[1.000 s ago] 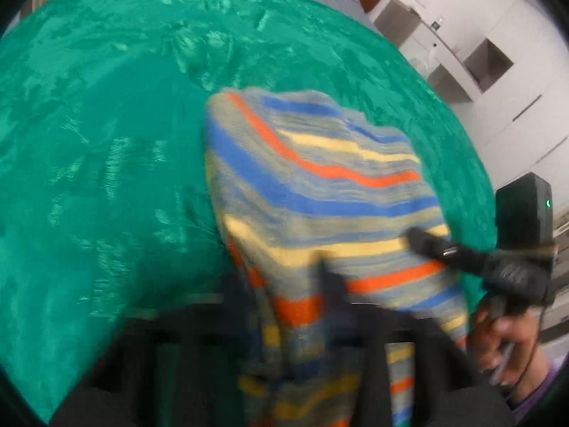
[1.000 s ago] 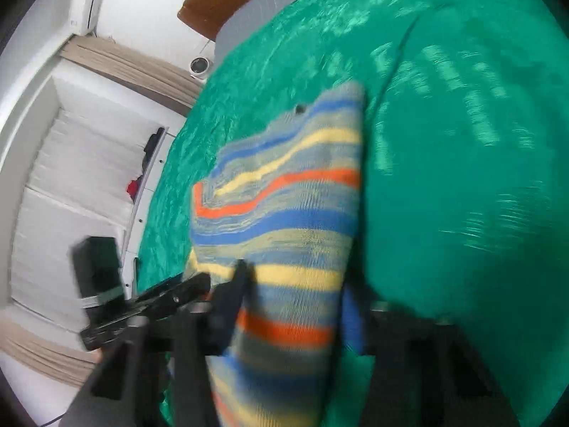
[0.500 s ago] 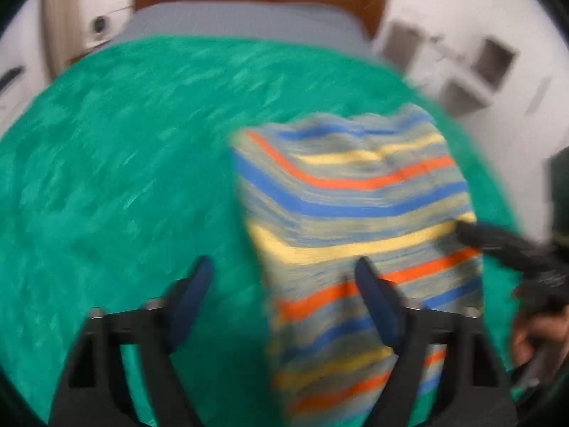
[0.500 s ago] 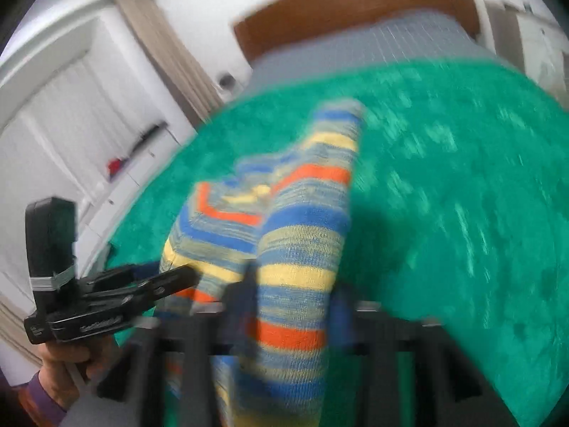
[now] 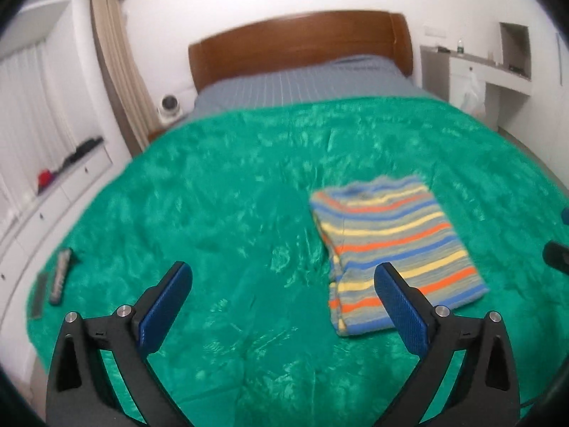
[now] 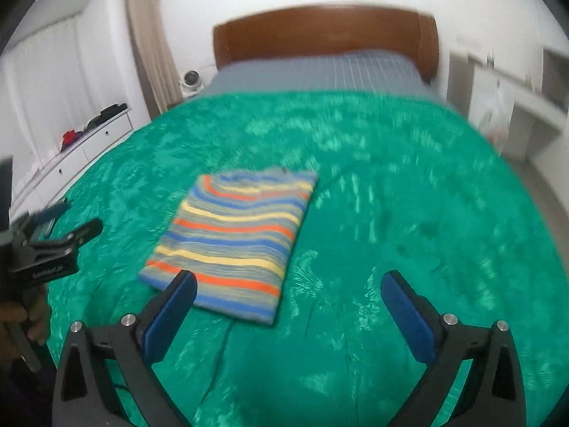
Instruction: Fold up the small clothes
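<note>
A small striped garment [image 5: 394, 252] in blue, orange, yellow and grey lies folded flat in a rectangle on the green bedspread [image 5: 231, 195]. It also shows in the right wrist view [image 6: 234, 238]. My left gripper [image 5: 282, 306] is open and empty, held above the bedspread, with its right finger just before the garment's near left corner. My right gripper [image 6: 288, 306] is open and empty, its left finger over the garment's near edge. The left gripper also shows at the left edge of the right wrist view [image 6: 53, 249].
Two dark remote controls [image 5: 58, 275] lie on the bedspread's left edge. A wooden headboard [image 5: 302, 46] and grey sheet [image 5: 306, 85] are at the far end. White drawers [image 5: 53, 195] stand at the left, a white desk [image 5: 490, 74] at the right.
Both grippers let go of the striped garment, opened and pulled back and up. The garment now lies folded flat on the bedspread.
</note>
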`<state>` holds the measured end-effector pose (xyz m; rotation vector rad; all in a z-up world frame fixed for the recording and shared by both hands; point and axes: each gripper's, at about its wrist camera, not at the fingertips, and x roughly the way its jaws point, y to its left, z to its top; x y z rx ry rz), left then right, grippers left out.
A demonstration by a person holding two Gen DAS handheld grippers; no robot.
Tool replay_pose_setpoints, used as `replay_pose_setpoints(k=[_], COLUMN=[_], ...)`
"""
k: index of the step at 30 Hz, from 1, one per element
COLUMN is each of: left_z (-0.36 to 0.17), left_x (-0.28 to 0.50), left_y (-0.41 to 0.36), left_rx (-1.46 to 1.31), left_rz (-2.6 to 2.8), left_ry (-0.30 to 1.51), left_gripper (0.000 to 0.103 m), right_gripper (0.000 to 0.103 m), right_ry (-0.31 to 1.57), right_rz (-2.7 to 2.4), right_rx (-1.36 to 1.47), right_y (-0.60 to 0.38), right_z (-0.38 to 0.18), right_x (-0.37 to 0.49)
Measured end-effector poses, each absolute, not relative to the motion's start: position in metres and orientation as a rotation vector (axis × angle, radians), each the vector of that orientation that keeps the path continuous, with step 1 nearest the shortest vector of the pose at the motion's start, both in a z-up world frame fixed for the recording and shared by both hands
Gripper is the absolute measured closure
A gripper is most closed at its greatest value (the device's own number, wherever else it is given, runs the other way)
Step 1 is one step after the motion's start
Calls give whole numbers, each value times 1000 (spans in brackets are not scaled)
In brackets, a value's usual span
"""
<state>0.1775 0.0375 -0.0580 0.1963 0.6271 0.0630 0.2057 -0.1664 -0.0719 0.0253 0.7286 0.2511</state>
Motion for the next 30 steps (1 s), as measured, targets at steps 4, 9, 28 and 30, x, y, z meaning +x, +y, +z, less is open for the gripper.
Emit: replay_pose_setpoints(k=[4, 9, 28, 30], left_z=[-37, -16, -16, -16], left_x=[158, 128, 34, 26], left_y=[32, 29, 24, 25], left_rx=[186, 151, 170, 153], left_rz=[60, 50, 10, -6], left_ry=[588, 550, 620, 636], left_gripper=[1, 1, 0, 0], right_gripper=[1, 1, 1, 1], right_ry=[680, 647, 684, 723], right_rz=[250, 264, 236, 243], right_rx=[-46, -88, -20, -28], right_y=[-156, -143, -152, -151], right_z=[-46, -27, 4, -1], right_x=[176, 144, 42, 36])
